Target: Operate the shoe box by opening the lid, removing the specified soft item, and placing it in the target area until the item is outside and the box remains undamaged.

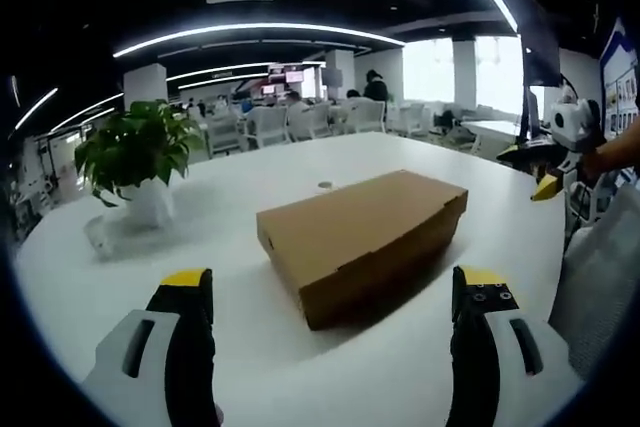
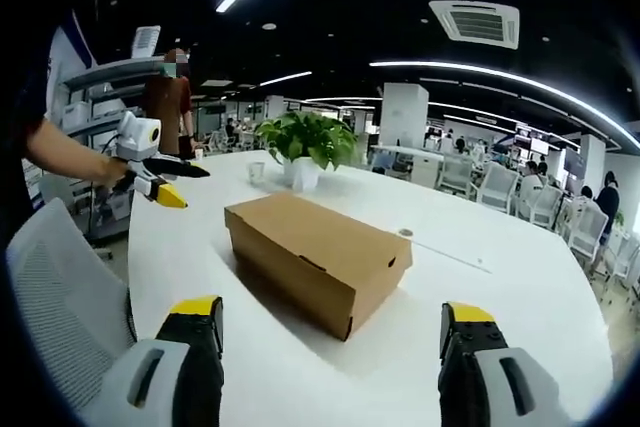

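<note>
Left gripper view: my left gripper [image 1: 335, 297] has its 2 yellow-tipped jaws wide apart, holding nothing. Ahead of them and between their lines, the brown cardboard shoe box [image 1: 360, 237] lies shut on the white table [image 1: 250, 177]. Beyond my left jaw stands a potted plant [image 1: 135, 152]; my right gripper [image 1: 560, 162] hovers far off past my right jaw.

Right gripper view: my right gripper [image 2: 330, 332] is likewise spread and empty, the shoe box [image 2: 315, 257] ahead between the jaws, lid down. Left gripper [image 2: 160, 182] hangs beyond my left jaw, plant [image 2: 305, 142] behind the box.
</note>
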{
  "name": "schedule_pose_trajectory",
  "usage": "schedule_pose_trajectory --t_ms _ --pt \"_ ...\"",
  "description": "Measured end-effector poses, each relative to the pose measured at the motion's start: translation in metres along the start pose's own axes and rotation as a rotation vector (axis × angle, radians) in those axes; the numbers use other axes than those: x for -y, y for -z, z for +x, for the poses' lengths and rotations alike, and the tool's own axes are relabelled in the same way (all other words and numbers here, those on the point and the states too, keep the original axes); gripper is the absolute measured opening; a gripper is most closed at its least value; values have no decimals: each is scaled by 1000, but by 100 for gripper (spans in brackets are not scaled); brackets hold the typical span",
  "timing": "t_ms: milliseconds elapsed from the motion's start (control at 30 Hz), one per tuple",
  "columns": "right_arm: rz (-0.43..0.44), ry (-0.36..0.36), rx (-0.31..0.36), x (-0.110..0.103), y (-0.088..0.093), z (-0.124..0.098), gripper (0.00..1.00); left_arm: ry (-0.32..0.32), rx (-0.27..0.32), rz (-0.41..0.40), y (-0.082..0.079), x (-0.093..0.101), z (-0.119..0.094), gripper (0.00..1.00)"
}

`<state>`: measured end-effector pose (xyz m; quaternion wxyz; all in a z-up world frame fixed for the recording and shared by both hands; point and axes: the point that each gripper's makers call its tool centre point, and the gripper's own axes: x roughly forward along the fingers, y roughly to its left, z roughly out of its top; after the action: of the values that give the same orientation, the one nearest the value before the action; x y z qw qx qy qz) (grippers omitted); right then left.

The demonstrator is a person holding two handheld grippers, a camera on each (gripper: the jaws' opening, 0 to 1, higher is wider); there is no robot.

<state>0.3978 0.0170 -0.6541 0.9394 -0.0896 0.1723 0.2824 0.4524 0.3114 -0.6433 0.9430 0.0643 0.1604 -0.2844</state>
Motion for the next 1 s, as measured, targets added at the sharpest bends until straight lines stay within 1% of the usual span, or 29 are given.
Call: schedule_pose_trajectory --t_ms 367,633,1000 --pt "9 1 -1 3 2 17 86 -5 -24 0 5 -10 13 96" --pt "-2 -3 -9 5 4 28 84 1 -51 -2 14 -15 24 94" --pt "10 -4 -16 12 8 45 78 36 -70 7 16 -10 43 89"
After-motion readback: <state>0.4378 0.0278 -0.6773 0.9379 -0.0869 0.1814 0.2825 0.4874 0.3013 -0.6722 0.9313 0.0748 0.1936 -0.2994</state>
